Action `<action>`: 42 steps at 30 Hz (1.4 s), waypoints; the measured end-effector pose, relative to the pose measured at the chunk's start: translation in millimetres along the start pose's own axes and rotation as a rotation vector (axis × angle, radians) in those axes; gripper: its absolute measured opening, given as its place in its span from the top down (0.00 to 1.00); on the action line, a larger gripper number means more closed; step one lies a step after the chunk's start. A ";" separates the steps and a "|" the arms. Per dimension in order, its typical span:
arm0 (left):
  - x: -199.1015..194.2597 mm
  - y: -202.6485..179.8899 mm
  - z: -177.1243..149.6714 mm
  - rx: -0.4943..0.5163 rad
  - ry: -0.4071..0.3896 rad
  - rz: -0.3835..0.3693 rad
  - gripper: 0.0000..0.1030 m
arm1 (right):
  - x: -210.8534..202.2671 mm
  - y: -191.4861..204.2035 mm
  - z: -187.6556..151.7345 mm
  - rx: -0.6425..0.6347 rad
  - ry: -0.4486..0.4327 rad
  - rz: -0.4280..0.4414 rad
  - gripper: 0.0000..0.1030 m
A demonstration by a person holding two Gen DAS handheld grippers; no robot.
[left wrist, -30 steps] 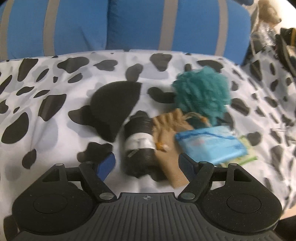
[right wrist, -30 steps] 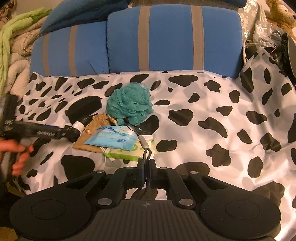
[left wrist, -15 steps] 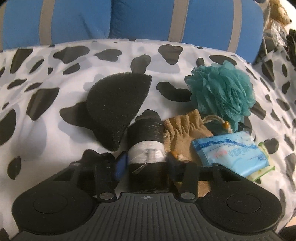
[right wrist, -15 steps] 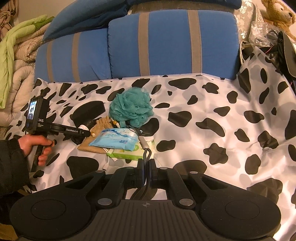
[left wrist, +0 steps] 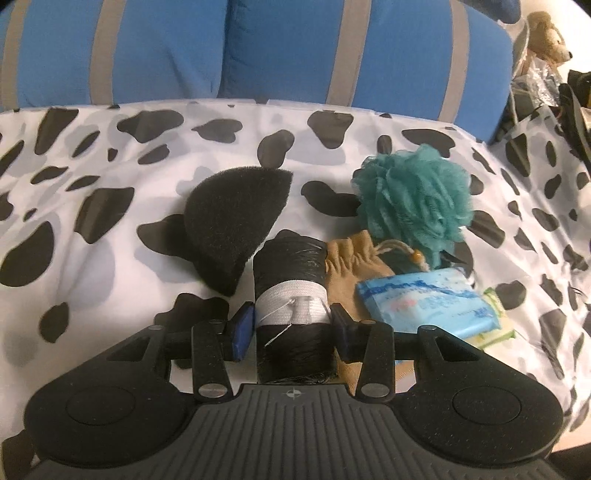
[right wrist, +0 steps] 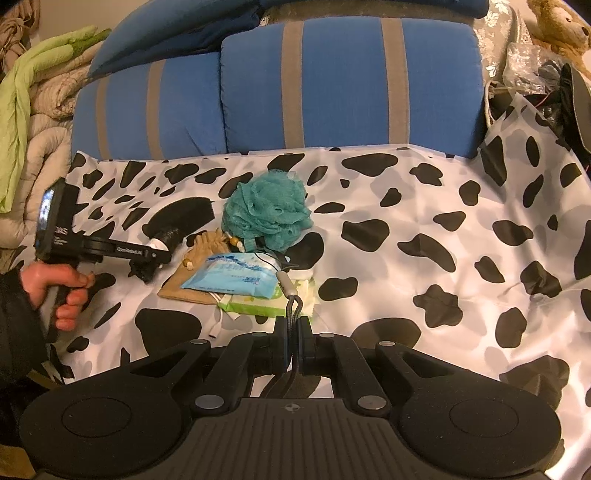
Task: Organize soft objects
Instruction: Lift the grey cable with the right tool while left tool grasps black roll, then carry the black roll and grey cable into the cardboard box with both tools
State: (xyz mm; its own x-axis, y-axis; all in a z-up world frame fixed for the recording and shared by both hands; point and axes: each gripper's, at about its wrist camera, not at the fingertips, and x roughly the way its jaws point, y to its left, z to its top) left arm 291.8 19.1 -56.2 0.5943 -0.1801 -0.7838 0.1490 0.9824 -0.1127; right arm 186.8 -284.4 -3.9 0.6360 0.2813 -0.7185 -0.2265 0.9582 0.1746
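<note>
A black roll with a white band [left wrist: 291, 299] lies on the cow-print sheet [left wrist: 110, 266]. My left gripper [left wrist: 291, 326] is shut on this roll, one pad on each side; it also shows in the right wrist view [right wrist: 155, 254]. A black foam wedge [left wrist: 232, 221] lies just behind the roll. To the right are a tan drawstring pouch [left wrist: 354, 262], a teal bath pouf [left wrist: 413, 195] and a blue wipes pack [left wrist: 424, 302] on a green pack [right wrist: 255, 304]. My right gripper [right wrist: 293, 349] is shut on a dark cord loop [right wrist: 293, 306].
Blue cushions with grey stripes [right wrist: 332, 85] stand behind the sheet. Folded bedding [right wrist: 33, 103] is piled at the left. A teddy bear [right wrist: 557, 26] and dark clutter [right wrist: 569, 96] sit at the right. The sheet's right half [right wrist: 461, 240] holds nothing.
My left gripper moved forward around the black roll and closed from wide open onto it. The right gripper stayed shut on the cord and barely moved.
</note>
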 end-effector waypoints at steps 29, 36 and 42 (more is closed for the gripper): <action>-113.8 -56.6 -100.0 0.138 0.006 -0.122 0.59 | -10.5 58.6 -29.9 -0.106 0.055 0.086 0.93; -126.8 -71.1 -129.0 0.164 0.058 -0.140 0.59 | -19.6 72.1 -45.6 -0.145 0.083 0.110 0.93; -135.6 -73.9 -147.6 0.166 0.105 -0.132 0.59 | -28.2 82.2 -62.5 -0.175 0.116 0.127 0.93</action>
State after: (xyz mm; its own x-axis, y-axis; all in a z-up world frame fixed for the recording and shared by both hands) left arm 83.5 -21.8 -31.7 0.4772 -0.2917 -0.8290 0.3530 0.9275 -0.1232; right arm 104.1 -216.8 -11.3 0.5075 0.3814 -0.7726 -0.4300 0.8892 0.1564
